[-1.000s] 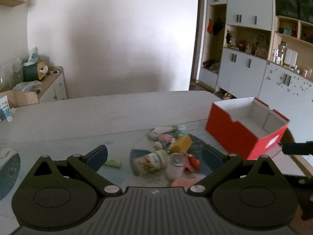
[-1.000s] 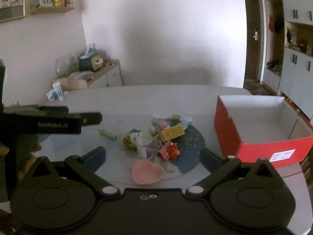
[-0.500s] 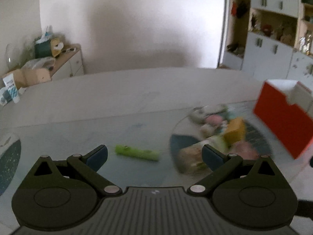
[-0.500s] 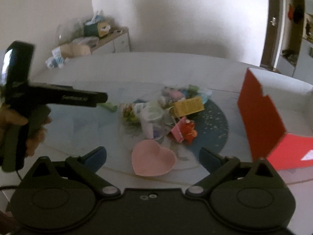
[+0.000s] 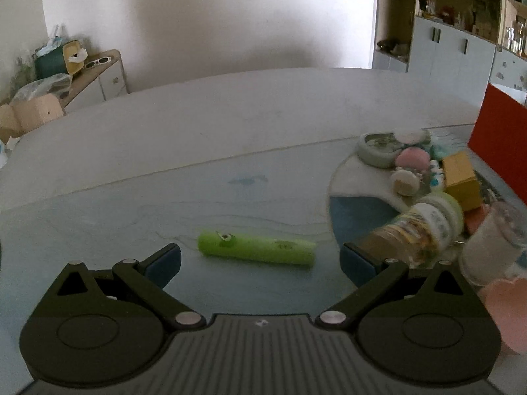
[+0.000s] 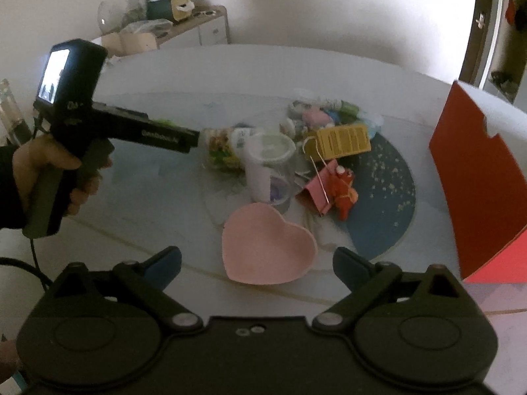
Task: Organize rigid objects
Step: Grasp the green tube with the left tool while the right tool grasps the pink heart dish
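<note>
A green tube-shaped object (image 5: pixel 256 249) lies flat on the table just ahead of my open, empty left gripper (image 5: pixel 260 260), between its fingers' lines. My right gripper (image 6: pixel 257 261) is open and empty, with a pink heart-shaped dish (image 6: pixel 266 245) lying between and just beyond its fingertips. Behind the dish is a pile: a clear cup (image 6: pixel 271 164), a lying jar (image 6: pixel 224 148), a yellow box (image 6: pixel 342 140), a red toy (image 6: pixel 342 187). The red box (image 6: pixel 477 191) stands open at the right. The left gripper also shows in the right wrist view (image 6: pixel 194 138).
The pile sits on a blue round mat (image 6: pixel 388 204) on the pale table (image 5: pixel 230 125). A side cabinet (image 5: pixel 98 75) with clutter stands by the far wall. Shelving (image 5: pixel 461 33) is at the far right.
My left gripper swung left and closed in on the green tube, now centred before it. My right gripper moved nearer the pink dish and turned left, pushing the red box to the frame's right edge.
</note>
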### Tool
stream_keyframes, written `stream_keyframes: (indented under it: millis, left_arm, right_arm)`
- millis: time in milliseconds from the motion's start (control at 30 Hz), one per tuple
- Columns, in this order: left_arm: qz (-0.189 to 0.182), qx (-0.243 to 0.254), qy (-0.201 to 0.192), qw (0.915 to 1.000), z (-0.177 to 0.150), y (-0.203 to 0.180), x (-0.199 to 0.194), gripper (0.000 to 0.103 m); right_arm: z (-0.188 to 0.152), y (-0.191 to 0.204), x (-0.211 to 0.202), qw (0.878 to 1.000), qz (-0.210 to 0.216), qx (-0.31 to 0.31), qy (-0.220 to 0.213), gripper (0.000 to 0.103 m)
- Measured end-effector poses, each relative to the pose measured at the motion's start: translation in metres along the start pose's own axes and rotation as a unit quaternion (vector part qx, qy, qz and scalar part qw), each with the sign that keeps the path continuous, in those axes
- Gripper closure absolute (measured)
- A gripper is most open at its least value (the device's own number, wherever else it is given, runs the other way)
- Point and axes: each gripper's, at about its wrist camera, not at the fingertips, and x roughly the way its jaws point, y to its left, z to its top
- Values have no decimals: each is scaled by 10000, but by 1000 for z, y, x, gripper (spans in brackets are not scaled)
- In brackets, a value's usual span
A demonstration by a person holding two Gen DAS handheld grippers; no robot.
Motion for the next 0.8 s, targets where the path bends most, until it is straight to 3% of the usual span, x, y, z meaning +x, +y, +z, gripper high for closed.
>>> stream_keyframes:
  millis: [367,633,800]
  left_arm:
    - [2,85,-29,10000,6,2,15,1]
    - [9,76,-83,9999,3,1,12,21]
    - [173,115,-113,9997,2,0,9,21]
  right_arm:
    - [4,-8,19,9995,-70,298,106,12]
    - [4,-9,24,9988,-104,433,191,24]
    - [4,-7,23,9988,-143,424,185,31]
